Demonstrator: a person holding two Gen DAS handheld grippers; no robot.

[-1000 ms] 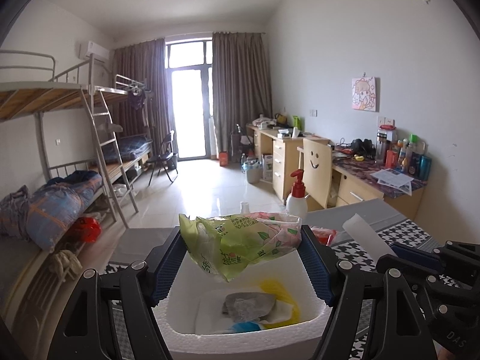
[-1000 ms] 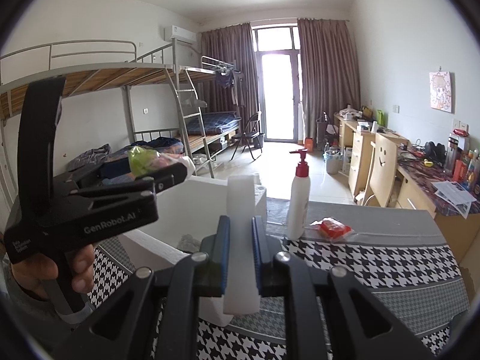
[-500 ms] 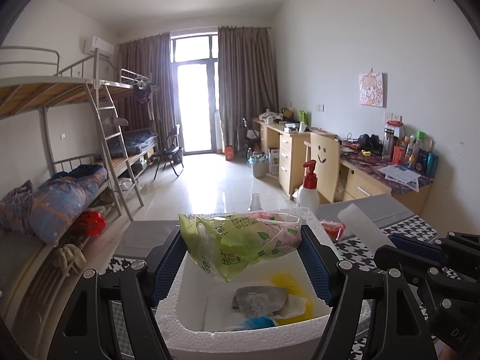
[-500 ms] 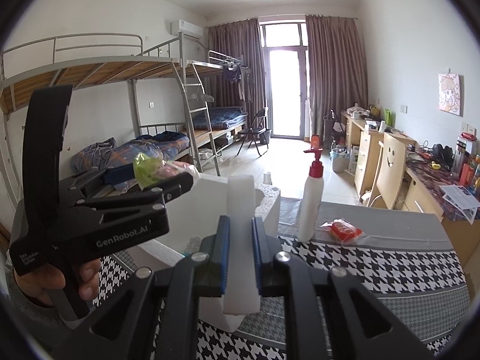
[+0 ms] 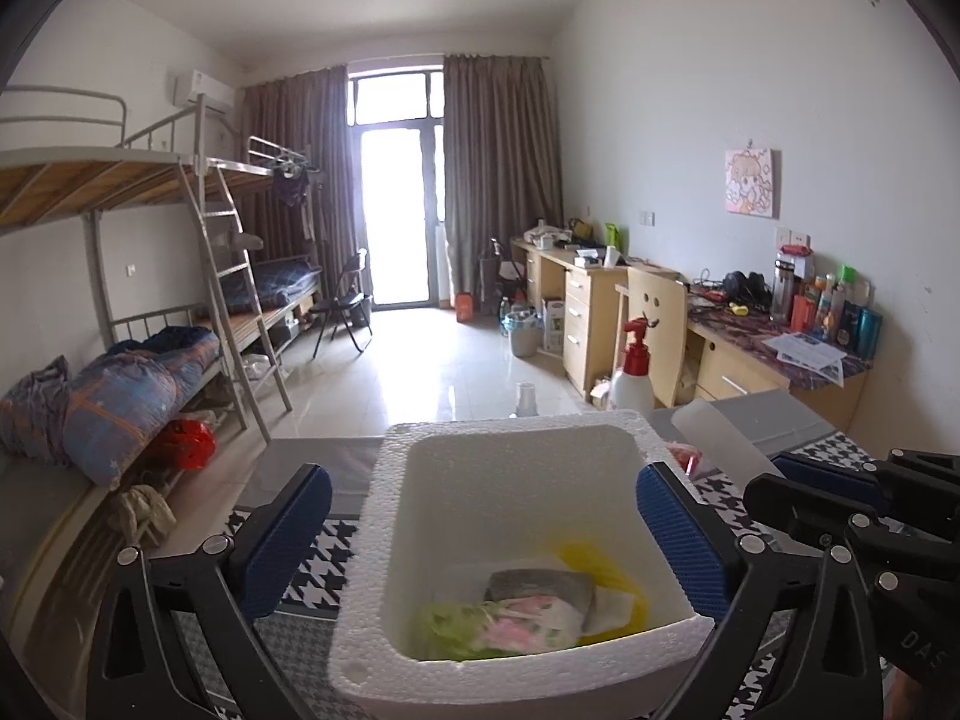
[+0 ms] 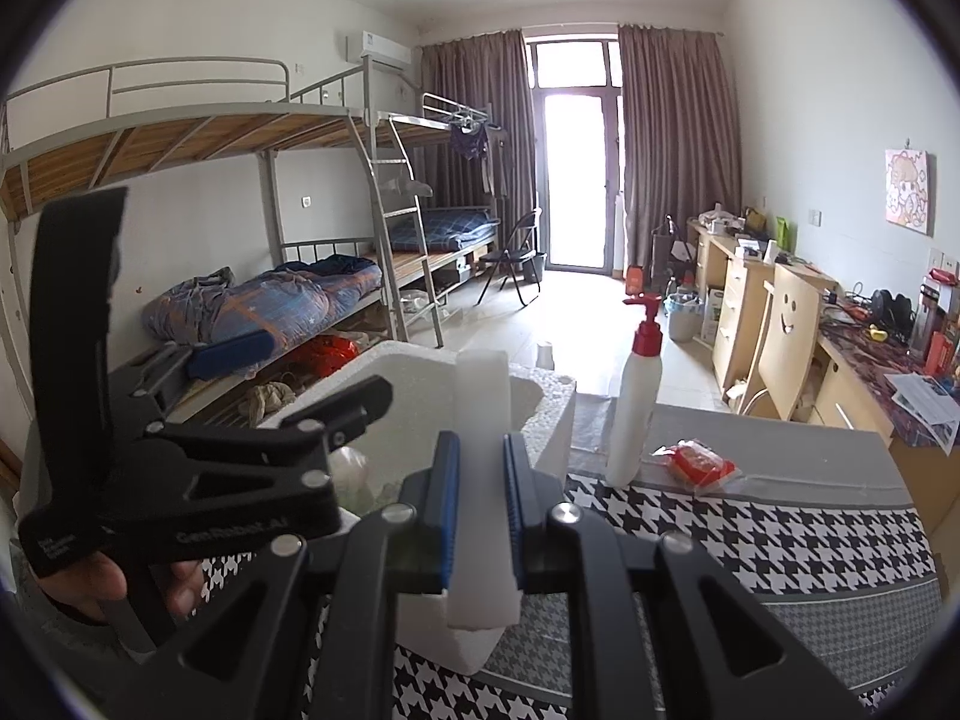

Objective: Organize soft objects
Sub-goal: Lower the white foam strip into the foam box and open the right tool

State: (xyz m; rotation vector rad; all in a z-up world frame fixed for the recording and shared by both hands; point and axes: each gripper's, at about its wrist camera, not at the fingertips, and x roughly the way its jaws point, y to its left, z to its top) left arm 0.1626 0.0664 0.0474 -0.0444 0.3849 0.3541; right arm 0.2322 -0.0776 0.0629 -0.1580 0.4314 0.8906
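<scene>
A white foam box [image 5: 384,516] stands on the houndstooth tablecloth. At its bottom lies a green and pink soft packet [image 5: 504,630], beside a grey sponge [image 5: 540,585] and a yellow cloth [image 5: 591,558]. My left gripper [image 5: 480,534] hangs over the box with its jaws opening wide, one blue pad on each side of the box, nothing pressed between them. It also shows in the right wrist view, left gripper [image 6: 288,378]. My right gripper [image 6: 480,450] is shut on an upright white foam block [image 6: 483,396], just right of the box.
A white pump bottle [image 6: 633,414] with a red top and a red packet [image 6: 699,462] stand on the table [image 6: 750,534] to the right. A person's hand [image 6: 102,588] holds the left gripper's handle. Bunk beds line the left wall, desks the right.
The left jaws spread apart and let go of the green and pink packet, which fell into the foam box. The right gripper kept its hold on the foam block.
</scene>
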